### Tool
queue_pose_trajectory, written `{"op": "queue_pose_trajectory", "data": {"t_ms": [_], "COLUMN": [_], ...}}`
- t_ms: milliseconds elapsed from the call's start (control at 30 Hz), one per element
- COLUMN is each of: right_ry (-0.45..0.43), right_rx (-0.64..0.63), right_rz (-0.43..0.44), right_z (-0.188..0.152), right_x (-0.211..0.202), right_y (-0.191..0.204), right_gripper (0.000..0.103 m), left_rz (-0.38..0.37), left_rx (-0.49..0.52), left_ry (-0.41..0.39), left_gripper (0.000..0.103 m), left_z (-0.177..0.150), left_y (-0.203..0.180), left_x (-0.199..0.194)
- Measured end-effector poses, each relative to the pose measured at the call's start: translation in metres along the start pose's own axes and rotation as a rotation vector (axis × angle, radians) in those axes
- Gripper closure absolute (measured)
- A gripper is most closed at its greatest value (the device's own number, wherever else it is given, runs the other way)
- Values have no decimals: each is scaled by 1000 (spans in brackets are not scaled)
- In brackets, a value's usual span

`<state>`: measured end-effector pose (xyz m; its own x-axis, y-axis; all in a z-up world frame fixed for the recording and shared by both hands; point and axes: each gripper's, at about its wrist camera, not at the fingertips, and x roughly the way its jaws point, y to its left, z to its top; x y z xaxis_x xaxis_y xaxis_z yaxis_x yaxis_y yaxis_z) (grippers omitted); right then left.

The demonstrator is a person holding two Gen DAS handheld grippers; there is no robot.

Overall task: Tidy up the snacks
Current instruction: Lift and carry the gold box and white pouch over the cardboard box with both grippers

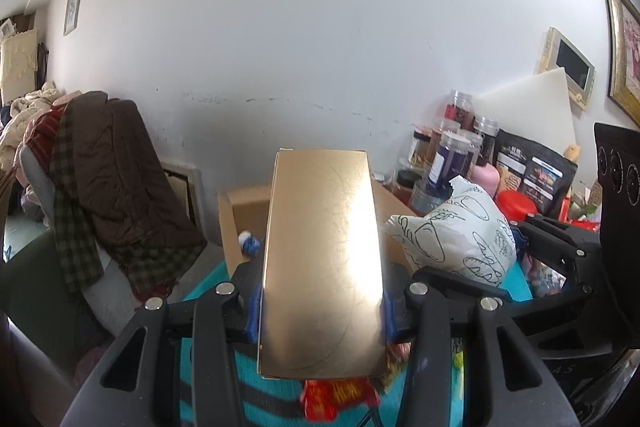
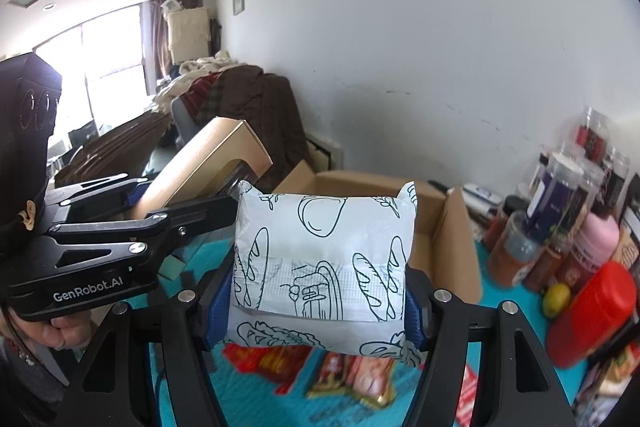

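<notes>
Above a counter (image 2: pixel 516 311) spread with a turquoise cloth, the left gripper (image 1: pixel 322 311) clamps a gold box (image 1: pixel 322 259) between its blue pads, the box standing on end and catching a hard glare. The right gripper (image 2: pixel 320 311) is closed on a white bread bag (image 2: pixel 322 263) printed with loaves, its pads pressing both sides of the puffy pack.

Beyond both, at 12 o'clock in the right wrist view, an open cardboard box (image 2: pixel 452 223) sits on the counter with its flaps up. In the left wrist view a small blue-and-white item (image 1: pixel 250 243) lies inside it near the left wall; what it is cannot be made out, as the gold box hides most of the interior.

At 3 o'clock in the right wrist view stand clear lidded jars (image 2: pixel 560 195), some with dark or reddish contents, a pink bottle (image 2: pixel 598 239), a red container (image 2: pixel 596 311) and a yellow lemon-like fruit (image 2: pixel 557 299). Red snack packets (image 2: pixel 276 359) lie blurred on the cloth at 6 o'clock, beneath the bread bag. A chair draped with brown clothing (image 1: pixel 120 171) stands at 9 o'clock in the left wrist view.
</notes>
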<state>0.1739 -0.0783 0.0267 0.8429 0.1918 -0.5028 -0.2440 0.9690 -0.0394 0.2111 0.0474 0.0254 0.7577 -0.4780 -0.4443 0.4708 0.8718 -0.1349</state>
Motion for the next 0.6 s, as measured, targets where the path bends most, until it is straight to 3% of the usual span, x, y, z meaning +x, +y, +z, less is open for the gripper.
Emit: {"op": "queue_pose_trajectory", "data": {"t_ms": [600], "right_ry": [31], "right_rx": [44], "right_rz": [-66], "right_z": [44], "right_x": [73], "right_y": [-50], "right_gripper": [36], "left_rz": [24], "left_rx": [18], "left_ry": [45], "left_gripper": [60], "left_z": [45], "left_y": [28], "left_x": [88]}}
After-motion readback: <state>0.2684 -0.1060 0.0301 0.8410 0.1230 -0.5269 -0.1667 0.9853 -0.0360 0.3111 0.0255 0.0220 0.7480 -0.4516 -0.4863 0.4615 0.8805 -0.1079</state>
